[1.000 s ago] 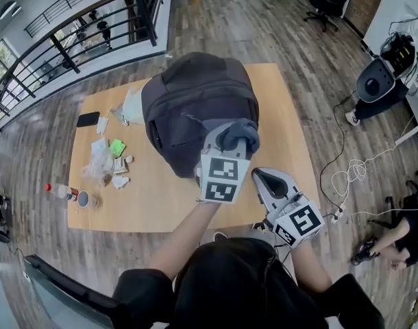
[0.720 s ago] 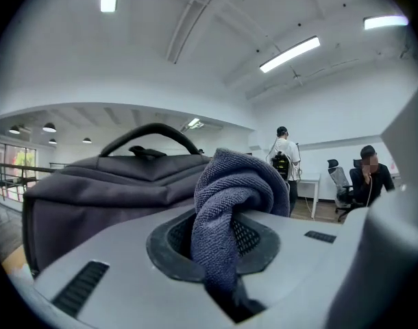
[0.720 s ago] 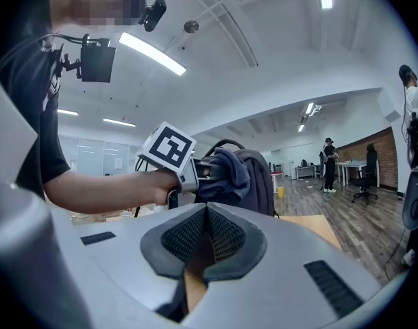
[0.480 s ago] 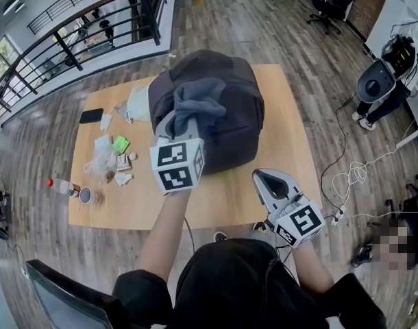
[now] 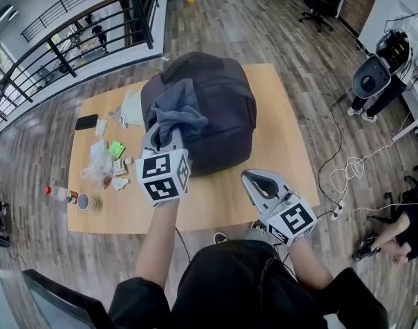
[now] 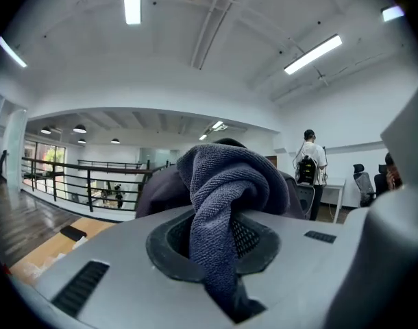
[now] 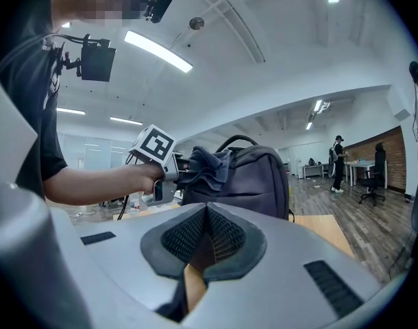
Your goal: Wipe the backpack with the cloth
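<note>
A dark backpack [image 5: 216, 108] stands on the wooden table [image 5: 277, 142]; it also shows in the right gripper view as the backpack [image 7: 257, 177]. My left gripper [image 5: 164, 139] is shut on a grey-blue cloth [image 5: 178, 112] and holds it against the backpack's left front side. In the left gripper view the cloth [image 6: 226, 190] bulges out between the jaws and hides most of the backpack [image 6: 161, 187] behind it. My right gripper [image 5: 257, 180] hangs shut and empty over the table's near right edge, apart from the backpack. From the right gripper view the cloth [image 7: 205, 166] and the left gripper [image 7: 175, 170] lie at the backpack's left.
Small clutter lies at the table's left: a phone [image 5: 86, 121], a green packet [image 5: 116, 149], crumpled plastic [image 5: 99, 162], a bottle [image 5: 59, 194] and a cup [image 5: 83, 201]. A railing [image 5: 72, 40] runs behind. Office chairs and cables stand on the floor at right.
My left gripper has carried the cloth from the backpack's near right side across to its left front side. The right gripper has stayed near the table's front edge.
</note>
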